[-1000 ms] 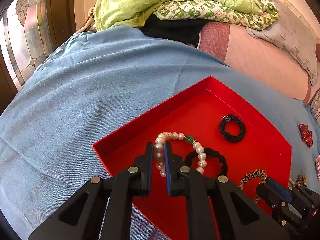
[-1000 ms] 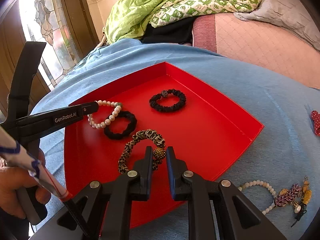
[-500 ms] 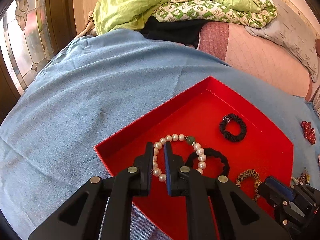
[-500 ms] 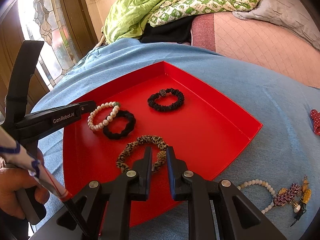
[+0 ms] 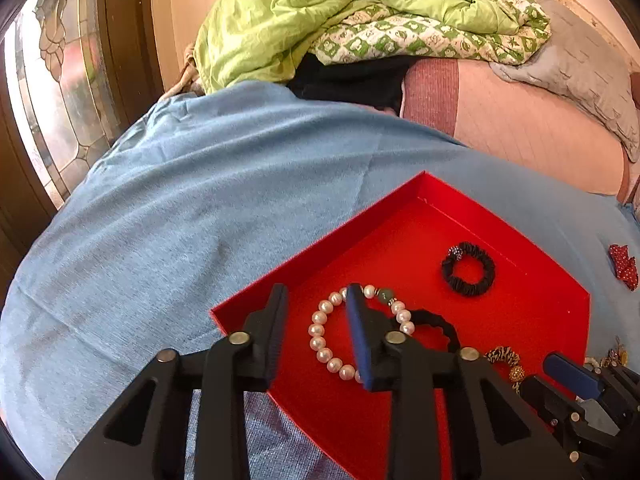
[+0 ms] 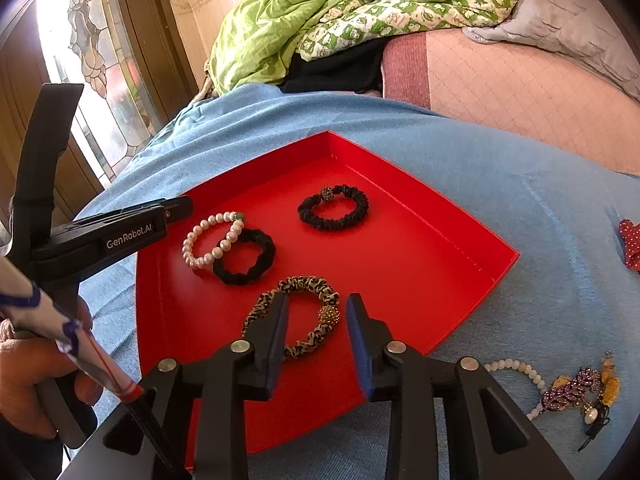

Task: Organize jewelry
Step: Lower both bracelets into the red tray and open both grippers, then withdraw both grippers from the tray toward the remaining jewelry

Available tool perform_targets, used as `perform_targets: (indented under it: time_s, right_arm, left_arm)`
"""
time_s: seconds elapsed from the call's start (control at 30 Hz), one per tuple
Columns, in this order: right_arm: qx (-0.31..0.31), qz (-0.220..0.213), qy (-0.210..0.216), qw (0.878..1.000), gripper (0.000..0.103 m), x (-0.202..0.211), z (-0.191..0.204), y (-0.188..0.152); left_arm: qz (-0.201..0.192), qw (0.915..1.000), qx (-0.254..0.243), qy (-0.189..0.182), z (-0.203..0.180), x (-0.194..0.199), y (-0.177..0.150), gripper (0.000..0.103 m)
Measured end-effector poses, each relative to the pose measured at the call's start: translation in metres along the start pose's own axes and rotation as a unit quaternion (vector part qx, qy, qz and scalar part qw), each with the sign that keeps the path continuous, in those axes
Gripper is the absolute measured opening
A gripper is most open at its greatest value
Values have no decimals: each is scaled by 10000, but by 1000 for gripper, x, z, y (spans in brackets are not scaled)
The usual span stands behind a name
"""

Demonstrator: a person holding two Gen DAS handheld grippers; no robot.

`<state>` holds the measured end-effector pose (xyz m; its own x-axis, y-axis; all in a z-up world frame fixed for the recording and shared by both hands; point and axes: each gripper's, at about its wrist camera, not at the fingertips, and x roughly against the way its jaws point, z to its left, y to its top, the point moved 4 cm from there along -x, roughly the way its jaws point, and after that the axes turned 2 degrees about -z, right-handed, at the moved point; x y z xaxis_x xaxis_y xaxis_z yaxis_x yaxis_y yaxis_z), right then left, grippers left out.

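Note:
A red tray (image 5: 532, 312) (image 6: 420, 248) lies on a blue cloth. In it lie a pearl bracelet (image 5: 320, 336) (image 6: 200, 248), a plain black scrunchie (image 5: 436, 322) (image 6: 246, 258) overlapping it, a black scrunchie with a bead (image 5: 468, 268) (image 6: 334, 208) and a leopard scrunchie (image 6: 296, 316) (image 5: 504, 360). My left gripper (image 5: 316, 296) is open and empty above the pearl bracelet. My right gripper (image 6: 316, 304) is open and empty over the leopard scrunchie.
On the cloth right of the tray lie a white bead bracelet (image 6: 516, 372), a cluster of purple and gold jewelry (image 6: 580, 392) and a red dotted bow (image 6: 632, 244) (image 5: 624, 266). A green quilt (image 5: 360, 16) and pillows are piled behind. A stained-glass door (image 6: 92, 60) stands left.
Both grippers have opened and drawn back a little. The left let go of the pearl bracelet and the right let go of the leopard scrunchie; both now lie in the tray.

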<state>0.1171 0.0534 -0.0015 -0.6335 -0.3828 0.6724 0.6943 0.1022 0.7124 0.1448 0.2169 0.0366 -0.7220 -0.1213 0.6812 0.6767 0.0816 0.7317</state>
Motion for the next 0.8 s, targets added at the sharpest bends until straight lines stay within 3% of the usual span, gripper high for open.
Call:
perform_targets:
  time_s: [0.63, 0.8]
  right_arm:
    - [208, -274, -107, 9994, 35, 20, 6, 7]
    - [422, -428, -241, 9979, 42, 30, 12, 9]
  left_arm:
    - [-456, 9988, 0, 171, 0, 22, 12, 36]
    - [-581, 9981, -26, 189, -6, 28, 15, 37]
